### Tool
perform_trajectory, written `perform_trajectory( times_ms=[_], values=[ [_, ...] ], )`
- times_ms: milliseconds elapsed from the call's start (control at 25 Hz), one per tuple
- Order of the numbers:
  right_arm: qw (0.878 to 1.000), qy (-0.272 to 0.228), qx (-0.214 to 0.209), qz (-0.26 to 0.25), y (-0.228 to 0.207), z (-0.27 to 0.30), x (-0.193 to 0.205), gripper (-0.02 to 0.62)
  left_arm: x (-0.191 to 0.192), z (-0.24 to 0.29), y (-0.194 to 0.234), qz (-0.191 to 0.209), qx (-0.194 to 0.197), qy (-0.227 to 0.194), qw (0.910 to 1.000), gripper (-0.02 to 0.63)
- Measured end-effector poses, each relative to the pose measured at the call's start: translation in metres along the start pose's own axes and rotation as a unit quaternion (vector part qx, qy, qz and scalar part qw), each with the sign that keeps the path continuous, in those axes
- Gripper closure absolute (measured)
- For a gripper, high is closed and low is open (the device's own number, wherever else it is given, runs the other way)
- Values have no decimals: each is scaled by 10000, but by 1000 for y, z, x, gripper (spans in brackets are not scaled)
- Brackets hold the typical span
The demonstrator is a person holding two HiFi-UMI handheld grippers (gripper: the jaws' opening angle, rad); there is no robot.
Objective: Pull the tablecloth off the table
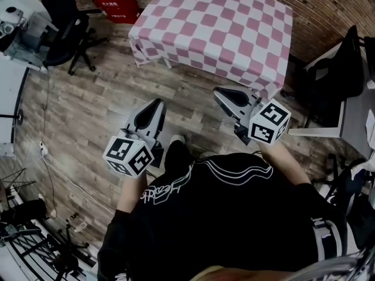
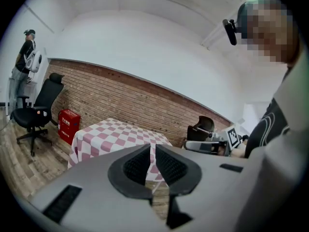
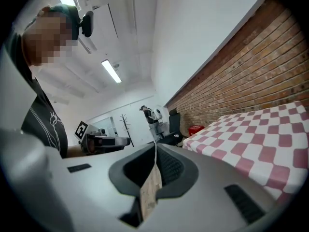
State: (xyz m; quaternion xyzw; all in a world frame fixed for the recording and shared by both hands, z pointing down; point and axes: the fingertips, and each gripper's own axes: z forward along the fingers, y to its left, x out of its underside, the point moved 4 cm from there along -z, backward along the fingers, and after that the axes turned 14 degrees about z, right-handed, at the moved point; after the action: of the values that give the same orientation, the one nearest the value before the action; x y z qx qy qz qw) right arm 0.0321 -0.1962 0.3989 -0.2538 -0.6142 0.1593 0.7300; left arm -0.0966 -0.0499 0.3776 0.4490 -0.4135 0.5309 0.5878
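A pink-and-white checked tablecloth (image 1: 217, 28) covers a square table ahead of me and hangs over its edges. It also shows in the left gripper view as the tablecloth (image 2: 111, 134) and in the right gripper view as the tablecloth (image 3: 260, 134). My left gripper (image 1: 157, 103) is held over the wooden floor, short of the table's near left corner, jaws shut and empty (image 2: 153, 146). My right gripper (image 1: 218, 91) hovers just before the cloth's near edge, also shut on nothing (image 3: 155, 144). Neither touches the cloth.
A red crate (image 1: 117, 2) stands on the floor at the table's far left. A black office chair (image 1: 64, 22) is at the left, another dark chair (image 1: 337, 69) and a white desk (image 1: 351, 116) at the right. Stands and cables (image 1: 35, 227) crowd the lower left.
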Motion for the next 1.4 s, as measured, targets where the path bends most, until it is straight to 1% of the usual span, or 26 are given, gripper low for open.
perform_trajectory(
  times_ms=[80, 160, 240, 360, 440, 560, 680, 720, 840, 960, 1120, 1160, 1200, 1280, 1400],
  values=[
    [9996, -93, 260, 80, -15, 5, -6, 597, 0, 15, 17, 18, 138, 71, 9999, 591],
    [9978, -240, 591, 207, -31, 9, -11, 597, -1, 34, 36, -51, 379, 136, 9992, 586],
    [9939, -455, 951, 332, -46, 12, -18, 597, -6, 53, 54, -111, 687, 188, 9974, 575],
    [9862, -724, 1427, 432, -61, 18, -29, 597, -12, 75, 83, -28, 1005, 278, 9945, 541],
    [9796, -863, 1746, 492, -70, 20, -33, 596, -14, 86, 105, 11, 1134, 331, 9930, 526],
    [9661, -1090, 2271, 557, -80, 19, -36, 595, -13, 101, 138, 84, 1306, 421, 9905, 508],
    [9526, -1238, 2712, 605, -89, 17, -31, 590, -7, 114, 166, 221, 1422, 521, 9882, 452],
    [9482, -1270, 2849, 606, -90, 16, -28, 585, -5, 117, 175, 265, 1448, 547, 9876, 445],
    [9346, -1398, 3200, 678, -95, 11, -19, 576, 3, 127, 199, 370, 1462, 603, 9867, 425],
    [9192, -1486, 3556, 807, -99, 1, -8, 520, 13, 137, 224, 365, 1395, 647, 9874, 399],
    [8977, -1542, 4026, 907, -112, -20, 11, 492, 33, 149, 256, 383, 1229, 789, 9885, 379],
    [8935, -1541, 4112, 941, -117, -25, 16, 477, 39, 152, 264, 410, 1181, 814, 9888, 370],
    [8897, -1536, 4187, 976, -123, -30, 20, 459, 44, 156, 271, 438, 1131, 838, 9891, 362],
    [8816, -1519, 4352, 1022, -134, -43, 27, 450, 53, 166, 286, 482, 988, 889, 9900, 350],
    [8647, -1450, 4695, 1044, -154, -68, 37, 432, 68, 181, 305, 526, 627, 974, 9919, 339]
  ],
)
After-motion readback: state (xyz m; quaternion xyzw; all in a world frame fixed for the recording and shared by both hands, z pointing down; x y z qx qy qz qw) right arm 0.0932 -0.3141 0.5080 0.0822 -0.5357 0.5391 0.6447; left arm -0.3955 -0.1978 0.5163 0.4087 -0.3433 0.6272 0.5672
